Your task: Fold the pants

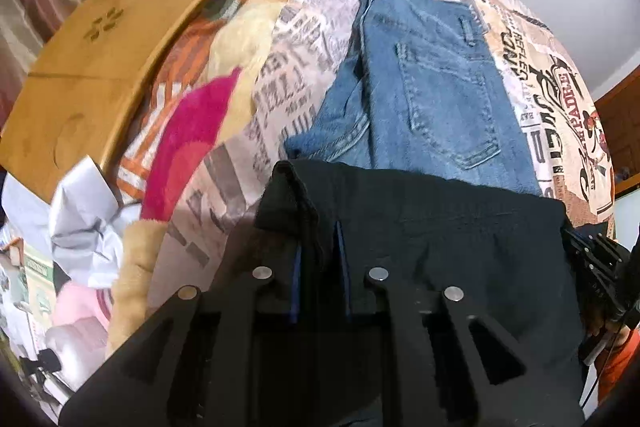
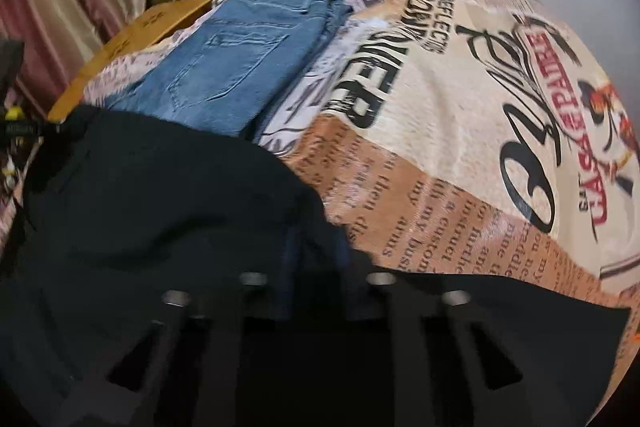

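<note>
Black woven fabric pants (image 1: 460, 227): lower centre of both views, top edge bunched, lying on a newspaper-print bedspread (image 2: 460, 107). Left gripper (image 1: 320, 247) pinched narrow on the edge's left corner; right gripper (image 2: 316, 255) narrow on the edge's right end. Folded blue denim jeans (image 1: 432, 79) just above. Bare bedspread lies right in the right wrist view; wooden board (image 1: 100, 67) upper left.

A printed bedspread (image 2: 460, 115), wooden board (image 1: 100, 67) and pink towel (image 1: 192, 143).
</note>
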`<state>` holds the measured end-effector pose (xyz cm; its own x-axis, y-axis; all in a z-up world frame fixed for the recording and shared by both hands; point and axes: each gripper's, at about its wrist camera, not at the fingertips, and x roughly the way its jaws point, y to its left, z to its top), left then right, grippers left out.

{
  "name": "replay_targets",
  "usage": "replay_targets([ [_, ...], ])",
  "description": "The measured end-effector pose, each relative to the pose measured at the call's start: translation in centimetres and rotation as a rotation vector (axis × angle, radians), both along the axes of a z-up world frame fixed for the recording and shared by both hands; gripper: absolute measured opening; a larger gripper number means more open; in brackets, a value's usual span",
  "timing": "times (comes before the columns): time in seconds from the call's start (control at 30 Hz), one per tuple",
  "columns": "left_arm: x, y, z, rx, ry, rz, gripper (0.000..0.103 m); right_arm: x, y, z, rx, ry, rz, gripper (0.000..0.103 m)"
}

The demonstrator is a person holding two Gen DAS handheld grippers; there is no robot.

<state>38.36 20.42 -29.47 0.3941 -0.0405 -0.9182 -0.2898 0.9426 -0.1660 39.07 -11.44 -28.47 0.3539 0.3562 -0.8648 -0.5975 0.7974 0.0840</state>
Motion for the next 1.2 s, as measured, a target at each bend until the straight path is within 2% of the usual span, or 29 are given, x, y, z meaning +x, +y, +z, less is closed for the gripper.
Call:
replay_targets([
  [0.13,0.0,-0.9,1.8,0.077,-0.036,-0.031,0.014,0.4,0.1,0.3,-0.019,-0.012,0.017,0.006],
  [0.23,0.0,-1.3,3.5,0.112,-0.074,-0.048,0.014,0.3,0.0,1.3,-0.022,-0.058,0.022,0.006],
  [0.33,0.0,-1.2,5.1,0.106,-0.114,-0.046,0.014,0.3,-0.1,2.5,-0.004,-0.069,0.001,0.006],
  [0.47,-0.1,-1.3,7.4,0.117,-0.163,-0.039,0.014,-0.3,0.0,5.4,-0.008,-0.171,-0.013,0.006],
  [0.6,-1.2,-1.6,10.0,0.126,-0.215,-0.040,0.014,-0.9,-0.7,8.6,0.045,-0.221,-0.036,0.006],
  [0.83,-5.4,-2.0,11.9,0.143,-0.253,-0.053,0.014,-5.0,-1.7,12.0,0.078,-0.255,-0.022,0.006],
  [1.2,-13.4,-2.6,12.9,0.192,-0.282,-0.072,0.014,-13.6,-2.9,13.3,0.124,-0.217,0.008,0.006],
])
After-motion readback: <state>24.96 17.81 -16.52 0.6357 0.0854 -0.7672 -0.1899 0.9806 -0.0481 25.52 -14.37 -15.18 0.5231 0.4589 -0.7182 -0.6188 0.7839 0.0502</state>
